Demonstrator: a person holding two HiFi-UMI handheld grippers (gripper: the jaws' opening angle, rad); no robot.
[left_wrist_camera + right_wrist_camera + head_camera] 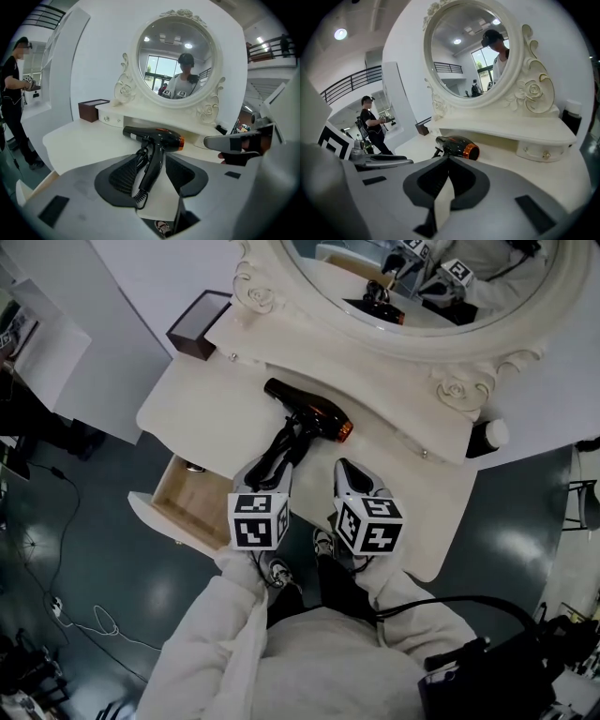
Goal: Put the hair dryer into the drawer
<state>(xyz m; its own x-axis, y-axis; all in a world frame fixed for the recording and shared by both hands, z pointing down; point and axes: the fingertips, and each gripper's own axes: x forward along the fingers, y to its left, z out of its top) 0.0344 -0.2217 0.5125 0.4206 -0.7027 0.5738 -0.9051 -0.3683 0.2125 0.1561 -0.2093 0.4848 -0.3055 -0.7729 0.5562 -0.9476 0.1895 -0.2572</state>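
White dressing table [187, 409] against a plain wall, with the oval mirror [412, 277] on its back shelf. Hair dryer [314, 416] lies flat on the tabletop just in front of the mirror. Its handle [281, 451] points away from the mirror toward the person, and the cord [140, 155] is bundled alongside it. Drawer [159, 517] stands pulled out, below the mirror and to its front-left, so the drop spot looks ready. Left gripper [152, 164] is released: jaws apart, straddling the handle, pads not pressing on it. That reads as lining up a handle grab, probably because it's the slimmest part to clamp. Right gripper [447, 164] is clenched on nothing, farther from the mirror than the dryer body and beside the handle, so likely a spare or a steadying hand. Risk: the cord bundle sits by the left pad and could get pinched or trail over the drawer edge.
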